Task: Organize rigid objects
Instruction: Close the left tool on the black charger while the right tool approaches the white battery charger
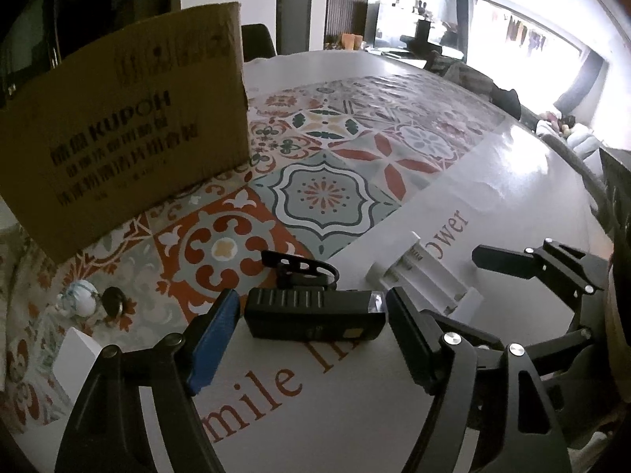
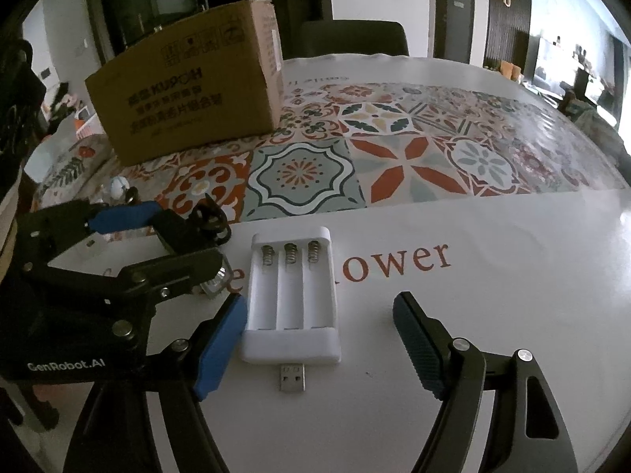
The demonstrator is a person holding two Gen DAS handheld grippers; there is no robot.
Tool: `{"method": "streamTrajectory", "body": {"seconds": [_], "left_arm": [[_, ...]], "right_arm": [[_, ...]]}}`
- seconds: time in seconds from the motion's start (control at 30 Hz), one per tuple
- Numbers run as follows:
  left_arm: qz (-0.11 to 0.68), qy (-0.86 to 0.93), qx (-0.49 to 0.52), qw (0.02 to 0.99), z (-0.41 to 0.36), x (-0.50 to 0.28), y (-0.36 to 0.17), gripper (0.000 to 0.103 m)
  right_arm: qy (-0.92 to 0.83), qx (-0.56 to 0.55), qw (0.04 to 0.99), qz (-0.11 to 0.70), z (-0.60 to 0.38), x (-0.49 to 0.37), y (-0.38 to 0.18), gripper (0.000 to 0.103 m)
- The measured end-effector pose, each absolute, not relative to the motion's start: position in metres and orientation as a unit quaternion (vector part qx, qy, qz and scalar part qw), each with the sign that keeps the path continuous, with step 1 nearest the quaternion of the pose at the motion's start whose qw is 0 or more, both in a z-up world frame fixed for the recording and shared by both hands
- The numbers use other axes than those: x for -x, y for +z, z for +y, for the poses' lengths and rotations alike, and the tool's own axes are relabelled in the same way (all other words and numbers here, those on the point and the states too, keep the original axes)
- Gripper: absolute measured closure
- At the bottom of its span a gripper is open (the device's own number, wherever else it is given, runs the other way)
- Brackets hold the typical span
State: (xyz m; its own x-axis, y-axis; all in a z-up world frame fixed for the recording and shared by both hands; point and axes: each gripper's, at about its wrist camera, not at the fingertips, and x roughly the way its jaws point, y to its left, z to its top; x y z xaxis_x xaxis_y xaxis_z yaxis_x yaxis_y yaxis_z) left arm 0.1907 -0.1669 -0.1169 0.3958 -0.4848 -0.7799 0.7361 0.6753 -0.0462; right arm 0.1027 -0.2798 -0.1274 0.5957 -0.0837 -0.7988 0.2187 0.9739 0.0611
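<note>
**Desk:** What do you have on the left wrist camera?

**Operator:** I see my left gripper (image 1: 311,335) standing over a black device (image 1: 313,313) that lies flat on the white part of the table cloth (image 1: 493,165). The device sits between the two pads, lengthwise across the gap. The jaws stand apart; there is a sliver of cloth visible at each end, so I would not call it clamped. A black looped strap (image 1: 301,266) lies just behind it, at twelve o'clock from the device.

**Desk:** And the right side?

**Operator:** My right gripper (image 2: 317,341) is also spread, with a white battery charger (image 2: 292,295) between its fingers. The charger lies flat, three empty slots up, USB plug pointing back at the camera. The blue left pad looks right against the charger's left edge; the dark right pad is well clear of it.

**Desk:** Where is the box?

**Operator:** The cardboard box (image 2: 189,86) stands on the patterned tiles of the cloth, at about eleven o'clock from the charger. Near its front, at ten o'clock from the black device in the left view, lie a small white figure (image 1: 79,295) and a dark round piece (image 1: 114,299); I cannot tell what they are.
</note>
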Motion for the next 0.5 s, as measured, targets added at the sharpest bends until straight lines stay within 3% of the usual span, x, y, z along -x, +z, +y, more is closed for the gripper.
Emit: {"method": "streamTrajectory", "body": {"seconds": [0.5], "left_arm": [[0.372, -0.356, -0.191, 0.836, -0.169, -0.177, -0.109, 0.028]], "right_arm": [[-0.095, -0.068, 0.887, 0.446, -0.289, -0.089, -0.126, 0.026]]}}
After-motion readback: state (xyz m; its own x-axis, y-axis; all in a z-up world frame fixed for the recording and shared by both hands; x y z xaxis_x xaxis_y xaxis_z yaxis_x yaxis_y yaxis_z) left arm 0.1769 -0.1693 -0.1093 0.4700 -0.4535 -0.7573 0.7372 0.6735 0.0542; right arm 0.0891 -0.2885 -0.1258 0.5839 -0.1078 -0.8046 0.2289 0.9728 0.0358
